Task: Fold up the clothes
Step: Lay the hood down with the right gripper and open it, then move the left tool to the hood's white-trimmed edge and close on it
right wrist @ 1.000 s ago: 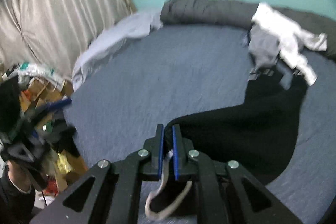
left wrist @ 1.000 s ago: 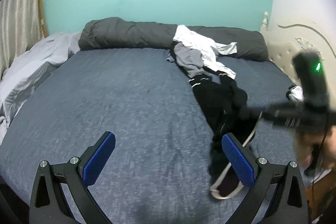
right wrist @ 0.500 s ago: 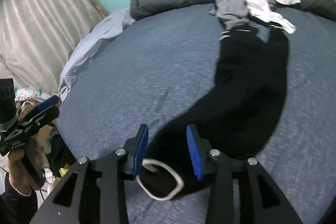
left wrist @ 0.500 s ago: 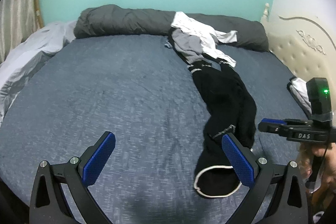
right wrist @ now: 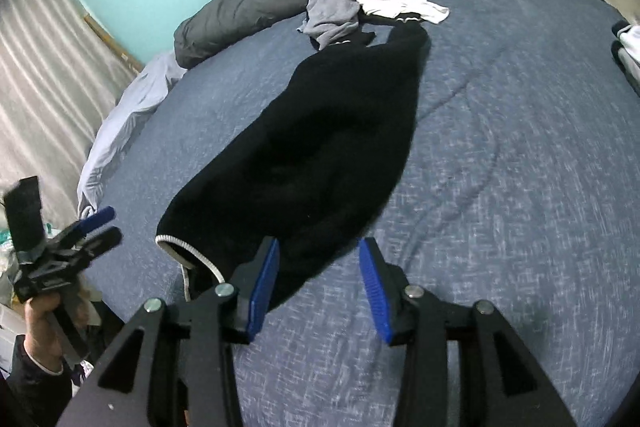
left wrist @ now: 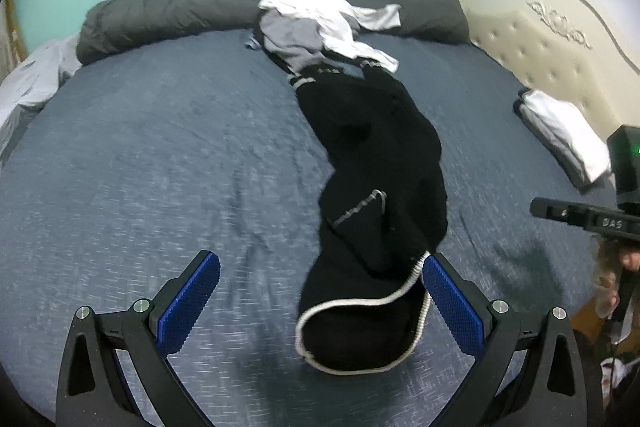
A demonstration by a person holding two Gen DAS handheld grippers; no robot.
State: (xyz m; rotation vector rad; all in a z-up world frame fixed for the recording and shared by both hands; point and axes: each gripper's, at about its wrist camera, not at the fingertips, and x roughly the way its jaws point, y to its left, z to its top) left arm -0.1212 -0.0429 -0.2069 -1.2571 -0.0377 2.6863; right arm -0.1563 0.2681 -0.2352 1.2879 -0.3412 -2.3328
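Note:
A long black garment (left wrist: pixel 380 155) lies stretched along the blue bed (left wrist: pixel 160 167), its white-corded hem (left wrist: pixel 340 307) nearest me. My left gripper (left wrist: pixel 320 261) is open wide just above that hem, with the cord brushing the right pad (left wrist: pixel 448 299) and nothing pinched. In the right wrist view the garment (right wrist: pixel 320 131) runs away from my right gripper (right wrist: pixel 320 245), which is open; only the cloth's near edge lies under the gap and the pads do not press on it. Each gripper also shows in the other's view, the left gripper (right wrist: pixel 68 247) and the right gripper (left wrist: pixel 580 217).
A heap of white and grey clothes (left wrist: pixel 316 23) lies at the garment's far end against a rolled dark grey duvet (left wrist: pixel 160 15). A folded stack (left wrist: pixel 560 135) sits by the cream headboard (left wrist: pixel 552 47). A pale sheet (right wrist: pixel 120 131) hangs off the bed's left side near a curtain (right wrist: pixel 40 87).
My right gripper, shut on the black garment's hem a second ago, has opened and let it go. The garment now lies flat. Both grippers have come lower toward the bed.

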